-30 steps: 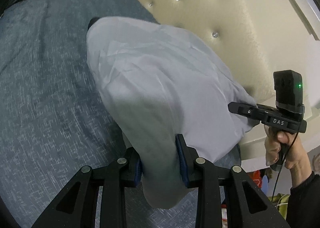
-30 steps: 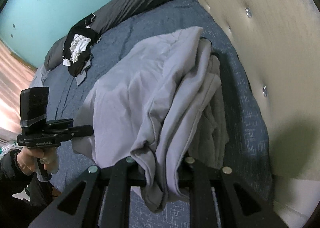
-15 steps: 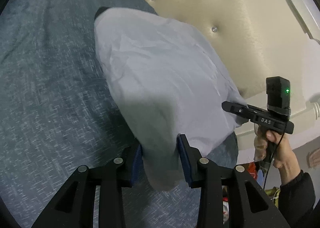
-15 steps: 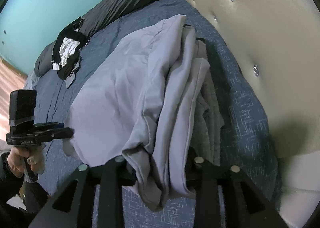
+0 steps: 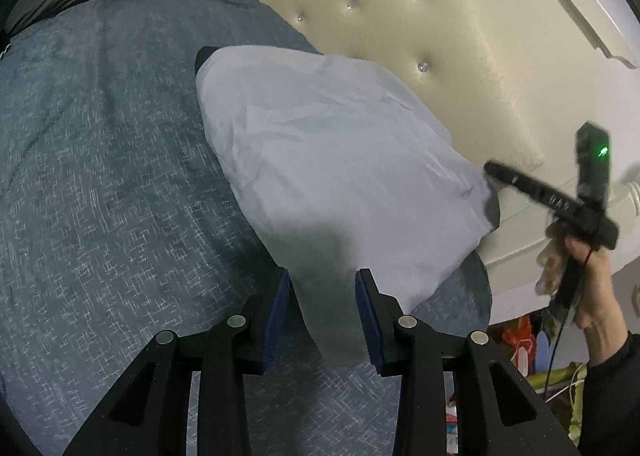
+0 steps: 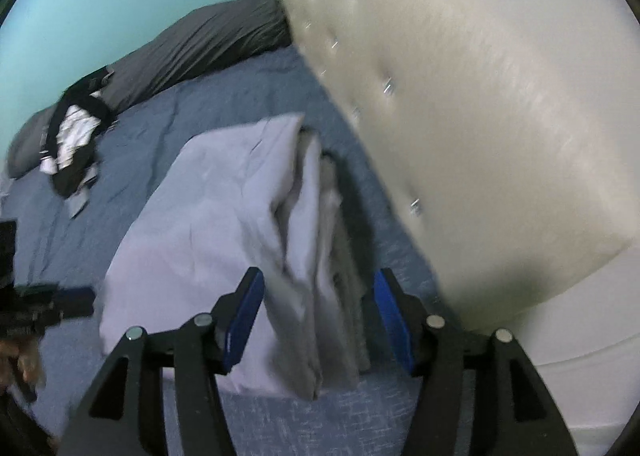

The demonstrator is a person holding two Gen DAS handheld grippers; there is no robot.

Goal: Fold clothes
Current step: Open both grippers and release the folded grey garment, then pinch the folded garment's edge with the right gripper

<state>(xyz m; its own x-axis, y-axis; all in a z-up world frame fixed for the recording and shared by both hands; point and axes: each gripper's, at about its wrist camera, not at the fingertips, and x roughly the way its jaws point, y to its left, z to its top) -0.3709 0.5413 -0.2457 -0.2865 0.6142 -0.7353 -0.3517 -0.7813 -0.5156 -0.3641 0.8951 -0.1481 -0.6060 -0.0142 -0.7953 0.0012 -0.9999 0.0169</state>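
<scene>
A pale lilac-grey garment (image 5: 340, 155) lies folded in layers on the blue bedspread (image 5: 100, 175), close to the headboard. My left gripper (image 5: 322, 292) is shut on its near corner, which hangs down between the blue pads. In the right wrist view the same garment (image 6: 208, 215) shows stacked folds. My right gripper (image 6: 316, 300) stands open around the folded edge, with its pads clear of the cloth. From the left wrist view the right gripper (image 5: 490, 169) sits at the garment's far corner, held by a hand (image 5: 580, 268). The left gripper (image 6: 90, 298) touches the cloth's left edge.
A cream tufted headboard (image 5: 440, 35) runs along the garment's far side. At the back of the bed lies a dark grey duvet (image 6: 200, 47), with a black and white clothes pile (image 6: 72, 143) beside it. Coloured clutter (image 5: 520, 336) shows off the bed's corner.
My right gripper has opened and let go of the folded edge, which now rests on the bed. The garment has come lower and flatter. My left gripper still holds its corner.
</scene>
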